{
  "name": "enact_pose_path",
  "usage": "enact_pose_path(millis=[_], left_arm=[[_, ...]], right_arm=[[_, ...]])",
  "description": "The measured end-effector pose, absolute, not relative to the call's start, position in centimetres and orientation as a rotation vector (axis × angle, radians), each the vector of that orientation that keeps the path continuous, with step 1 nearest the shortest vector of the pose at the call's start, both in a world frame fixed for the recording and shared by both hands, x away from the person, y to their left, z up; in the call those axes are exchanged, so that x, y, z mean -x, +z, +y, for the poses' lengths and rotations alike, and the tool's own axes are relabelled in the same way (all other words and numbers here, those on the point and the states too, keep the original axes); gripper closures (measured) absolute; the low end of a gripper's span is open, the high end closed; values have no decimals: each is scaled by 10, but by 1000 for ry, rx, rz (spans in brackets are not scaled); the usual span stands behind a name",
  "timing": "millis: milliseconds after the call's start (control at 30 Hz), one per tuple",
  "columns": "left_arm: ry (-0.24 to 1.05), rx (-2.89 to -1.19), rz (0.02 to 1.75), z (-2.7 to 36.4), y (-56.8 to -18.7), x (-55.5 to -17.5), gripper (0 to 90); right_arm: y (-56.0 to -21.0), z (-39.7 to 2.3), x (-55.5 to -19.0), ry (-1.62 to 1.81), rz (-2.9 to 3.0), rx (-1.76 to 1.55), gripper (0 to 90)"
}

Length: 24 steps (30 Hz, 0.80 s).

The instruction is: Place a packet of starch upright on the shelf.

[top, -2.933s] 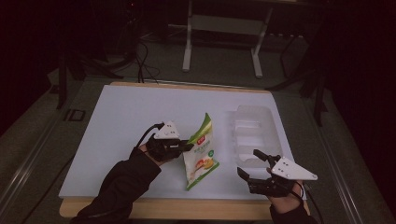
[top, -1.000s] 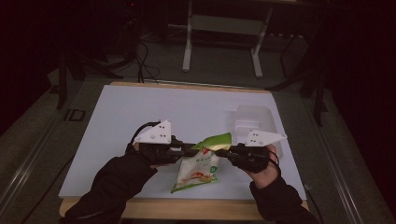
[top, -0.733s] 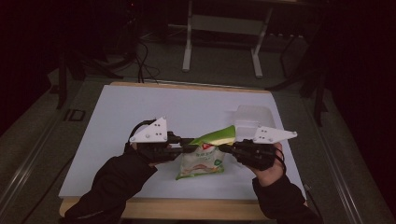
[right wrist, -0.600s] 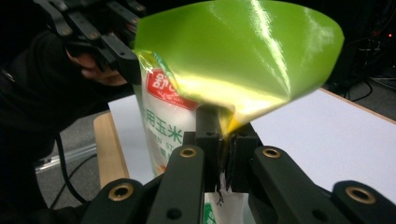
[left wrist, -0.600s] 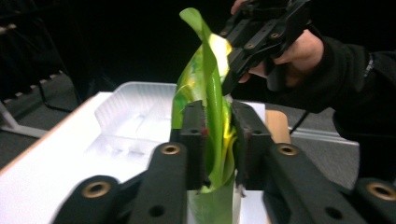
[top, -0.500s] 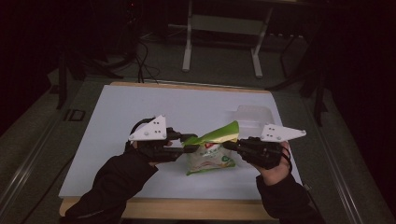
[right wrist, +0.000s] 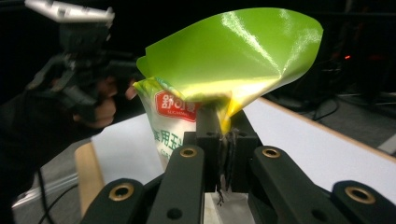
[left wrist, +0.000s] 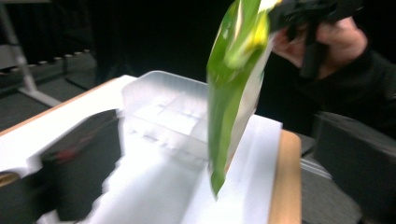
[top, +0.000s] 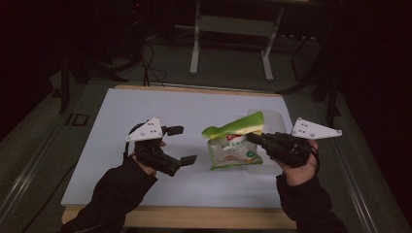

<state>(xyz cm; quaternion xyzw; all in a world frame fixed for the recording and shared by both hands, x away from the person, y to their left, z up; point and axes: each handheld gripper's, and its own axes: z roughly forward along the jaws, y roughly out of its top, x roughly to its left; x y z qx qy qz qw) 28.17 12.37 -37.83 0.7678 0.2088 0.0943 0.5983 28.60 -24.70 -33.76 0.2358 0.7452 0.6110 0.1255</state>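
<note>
A green and white snack bag (top: 233,145) hangs above the white table (top: 145,107), beside the clear plastic container (top: 278,114). My right gripper (top: 250,138) is shut on the bag's folded green top edge. In the right gripper view the two jaws pinch that edge (right wrist: 218,135) and the bag (right wrist: 224,60) fans out above them. My left gripper (top: 183,144) stands open to the left of the bag, a short gap apart, with nothing in it. The left gripper view has the bag (left wrist: 233,93) dangling in front of the container (left wrist: 163,107), and one blurred finger (left wrist: 79,163) at the left.
The container stands at the table's right side, partly behind the bag and my right hand. A wooden edge (top: 184,216) runs along the table's front. Metal stand legs (top: 197,43) and cables lie on the dark floor beyond the table.
My left gripper has let go of the bag, opened and drawn back to the left. The right gripper has carried the bag to the right, up to the container.
</note>
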Motion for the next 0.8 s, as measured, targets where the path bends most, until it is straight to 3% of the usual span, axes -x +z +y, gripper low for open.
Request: enact_pose_path(millis=[367, 800], left_arm=[[249, -1862, 505, 138, -425, -275, 10], [212, -1735, 583, 159, -457, -267, 10]], right_arm=[[-311, -279, -298, 1776, 2031, -774, 864], [-301, -317, -320, 1697, 1903, -910, 864]])
